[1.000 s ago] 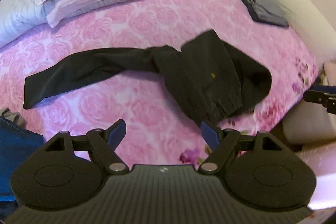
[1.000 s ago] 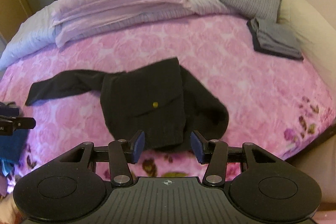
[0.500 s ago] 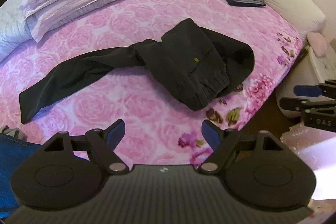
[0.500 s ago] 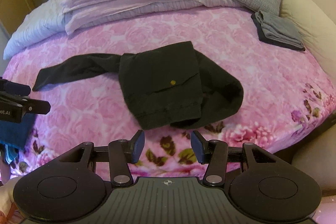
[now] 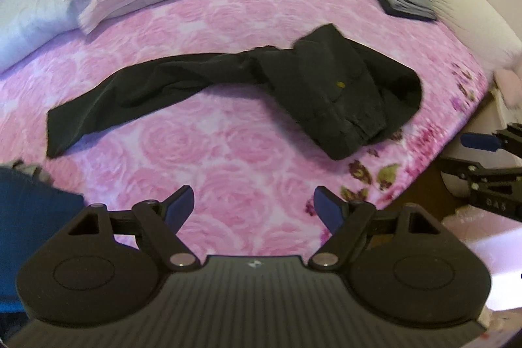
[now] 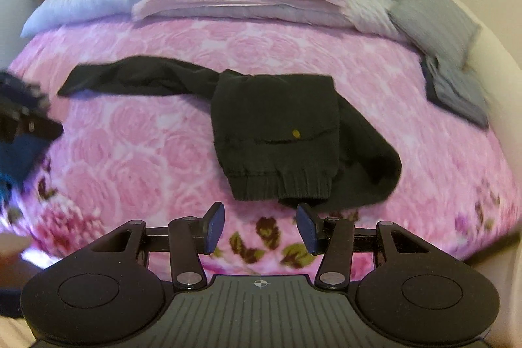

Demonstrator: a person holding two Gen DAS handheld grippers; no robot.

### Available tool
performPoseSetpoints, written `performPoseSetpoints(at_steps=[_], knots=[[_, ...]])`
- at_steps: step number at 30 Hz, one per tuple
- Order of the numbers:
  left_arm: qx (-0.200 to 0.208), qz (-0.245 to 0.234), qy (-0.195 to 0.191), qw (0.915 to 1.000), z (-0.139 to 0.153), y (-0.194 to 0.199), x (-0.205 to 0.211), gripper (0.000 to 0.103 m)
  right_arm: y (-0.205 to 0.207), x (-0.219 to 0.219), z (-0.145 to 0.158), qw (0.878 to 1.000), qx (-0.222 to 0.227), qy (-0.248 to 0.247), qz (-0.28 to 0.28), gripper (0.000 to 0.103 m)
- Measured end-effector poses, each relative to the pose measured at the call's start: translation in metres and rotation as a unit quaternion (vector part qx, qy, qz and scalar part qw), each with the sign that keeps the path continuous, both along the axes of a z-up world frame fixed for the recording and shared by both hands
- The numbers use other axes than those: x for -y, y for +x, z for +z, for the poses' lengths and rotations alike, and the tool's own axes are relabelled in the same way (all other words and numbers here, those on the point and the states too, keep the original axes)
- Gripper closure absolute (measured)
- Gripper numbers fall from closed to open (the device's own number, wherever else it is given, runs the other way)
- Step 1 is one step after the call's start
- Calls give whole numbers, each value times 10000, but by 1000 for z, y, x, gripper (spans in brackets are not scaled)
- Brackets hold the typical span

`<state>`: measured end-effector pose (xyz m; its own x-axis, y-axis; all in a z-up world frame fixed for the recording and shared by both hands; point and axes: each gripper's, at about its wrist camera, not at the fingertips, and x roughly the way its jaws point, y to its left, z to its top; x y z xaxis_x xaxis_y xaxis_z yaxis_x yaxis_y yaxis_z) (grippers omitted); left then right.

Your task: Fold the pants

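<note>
we hover both spread, empty grippers, left gripper (image 5: 253,206) and right gripper (image 6: 261,224), near the bunched black pants (image 6: 277,132) on the pink floral bedspread (image 6: 156,152), ready to straighten them.

My left black two-finger gripper with blue pads (image 5: 253,207) hangs tilted steeply downward, its jaws spread wide with nothing between them. My right black two-finger gripper with blue pads (image 6: 260,228) tilts downward too, jaws parted somewhat narrower and empty. Each shows at the edge of the other's view.

"DAS" on right gripper (image 5: 489,181)
</note>
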<state>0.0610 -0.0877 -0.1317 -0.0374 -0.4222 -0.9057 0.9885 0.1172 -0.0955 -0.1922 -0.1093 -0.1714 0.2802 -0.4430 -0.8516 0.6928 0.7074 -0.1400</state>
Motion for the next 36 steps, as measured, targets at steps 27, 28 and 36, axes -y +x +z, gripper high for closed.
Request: performPoseSetpoints(at_steps=[27, 28, 36], knots=[[83, 3141, 864, 9454, -119, 29, -35, 25, 12, 74, -272, 8055, -2107, -2777, 4792, 54], [76, 3124, 901, 9456, -121, 29, -34, 25, 20, 78, -263, 8179, -1909, -2591, 4769, 65], [100, 2956, 769, 9521, -115, 23, -9, 26, 57, 173, -126, 9595, 555, -309, 2745, 85]])
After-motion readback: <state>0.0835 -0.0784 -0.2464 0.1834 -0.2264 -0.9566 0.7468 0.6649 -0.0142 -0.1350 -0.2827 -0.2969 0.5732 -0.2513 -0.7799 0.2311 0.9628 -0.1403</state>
